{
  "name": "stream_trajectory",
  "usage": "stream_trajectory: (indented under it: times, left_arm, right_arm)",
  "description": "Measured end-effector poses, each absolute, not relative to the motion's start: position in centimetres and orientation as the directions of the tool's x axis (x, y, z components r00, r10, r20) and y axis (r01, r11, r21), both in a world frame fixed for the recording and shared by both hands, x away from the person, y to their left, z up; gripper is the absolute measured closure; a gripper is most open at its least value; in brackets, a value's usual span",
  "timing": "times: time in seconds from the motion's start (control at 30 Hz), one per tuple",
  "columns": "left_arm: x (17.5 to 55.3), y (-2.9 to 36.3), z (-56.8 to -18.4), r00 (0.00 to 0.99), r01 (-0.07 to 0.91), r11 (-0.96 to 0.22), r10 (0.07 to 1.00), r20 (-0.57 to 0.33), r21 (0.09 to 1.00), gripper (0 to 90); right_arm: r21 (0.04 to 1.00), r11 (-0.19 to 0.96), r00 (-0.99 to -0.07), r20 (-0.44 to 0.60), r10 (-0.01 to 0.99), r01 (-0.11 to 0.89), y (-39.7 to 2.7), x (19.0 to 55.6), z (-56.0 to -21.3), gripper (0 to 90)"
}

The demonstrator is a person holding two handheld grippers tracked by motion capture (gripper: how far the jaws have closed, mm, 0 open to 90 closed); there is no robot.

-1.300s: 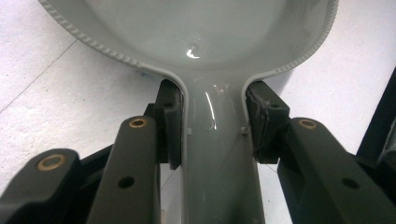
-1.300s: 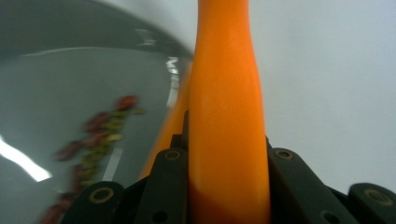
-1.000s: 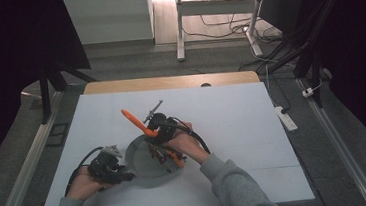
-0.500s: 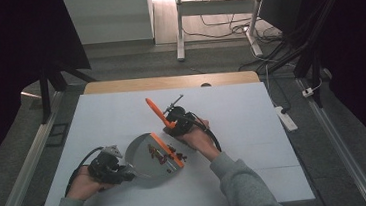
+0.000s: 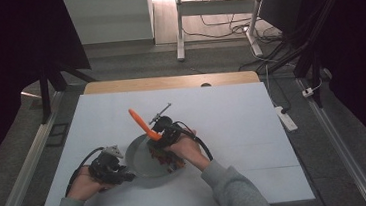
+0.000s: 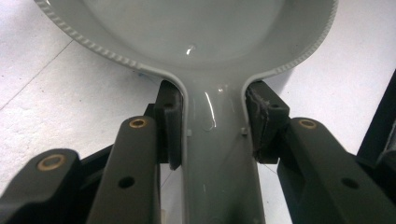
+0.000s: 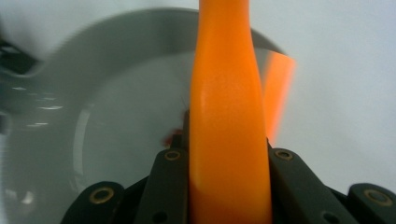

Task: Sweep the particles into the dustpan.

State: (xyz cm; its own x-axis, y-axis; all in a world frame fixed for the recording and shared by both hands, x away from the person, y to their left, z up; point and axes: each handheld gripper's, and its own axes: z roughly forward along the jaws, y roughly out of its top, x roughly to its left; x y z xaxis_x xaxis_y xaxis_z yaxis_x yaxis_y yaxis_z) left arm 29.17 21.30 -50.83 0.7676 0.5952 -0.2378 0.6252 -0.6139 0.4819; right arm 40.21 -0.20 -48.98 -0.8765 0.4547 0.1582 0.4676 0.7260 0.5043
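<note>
A grey pan [image 5: 140, 163] lies on the white table near the front, left of centre. My left gripper [image 5: 127, 176] is shut on the pan handle [image 6: 215, 158]; both pads press its sides where it meets the bowl [image 6: 187, 37]. My right gripper [image 5: 160, 136] hovers over the pan's right half, shut on a long orange tool [image 5: 142, 122] that slants up and to the left. In the right gripper view the orange tool [image 7: 226, 130] rises between the jaws, with the pan [image 7: 116, 116] beyond it. Orange and dark pieces [image 5: 167, 159] lie in the pan, partly hidden by the right hand.
A white power strip [image 5: 285, 116] lies on the floor by the table's right edge. A wooden strip [image 5: 169, 82] runs along the far edge. The table [image 5: 243, 128] stretches bare to the right and back. Black cables trail from both grippers.
The right gripper, which half a second ago was back and right of the pan, has come forward and left over the pan with the orange tool. The left gripper has stayed put.
</note>
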Motion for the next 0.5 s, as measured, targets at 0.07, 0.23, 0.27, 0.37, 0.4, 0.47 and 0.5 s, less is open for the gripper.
stream_trajectory:
  times: [0.07, 0.23, 0.27, 0.37, 0.4, 0.47, 0.5]
  left_arm:
    - [29.2, 21.3, -50.8, 0.767, 0.626, -0.613, 0.595, -0.239, 0.482, 61.6]
    - [29.2, 21.3, -50.9, 0.768, 0.626, -0.614, 0.594, -0.24, 0.481, 61.6]
    - [29.2, 21.3, -50.9, 0.768, 0.625, -0.615, 0.594, -0.239, 0.481, 61.6]
    - [29.1, 21.3, -50.8, 0.769, 0.624, -0.615, 0.594, -0.238, 0.482, 61.6]
    - [29.1, 21.3, -50.8, 0.769, 0.624, -0.615, 0.594, -0.238, 0.482, 61.6]
    - [29.1, 21.4, -50.8, 0.767, 0.626, -0.613, 0.595, -0.239, 0.482, 61.6]
    - [29.1, 21.4, -50.8, 0.767, 0.626, -0.612, 0.595, -0.24, 0.483, 61.6]
  right_arm:
    - [0.524, 0.724, -0.889, 0.181, 0.42, 0.448, 0.4, 39.7, -48.8, 77.4]
    - [0.59, 0.692, -0.897, 0.139, 0.42, 0.415, -0.1, 39.6, -47.3, 77.3]
    - [0.599, 0.681, -0.891, 0.133, 0.435, 0.421, -0.6, 39.7, -47.1, 77.3]
    - [0.608, 0.662, -0.873, 0.112, 0.475, 0.439, -2.3, 40.3, -46.6, 77.3]
    - [0.607, 0.66, -0.867, 0.105, 0.487, 0.444, -2.9, 40.4, -46.5, 77.2]
    - [0.606, 0.653, -0.856, 0.093, 0.509, 0.454, -4.2, 40.4, -46.5, 77.3]
    - [0.605, 0.652, -0.853, 0.088, 0.515, 0.456, -4.9, 40.4, -46.6, 77.2]
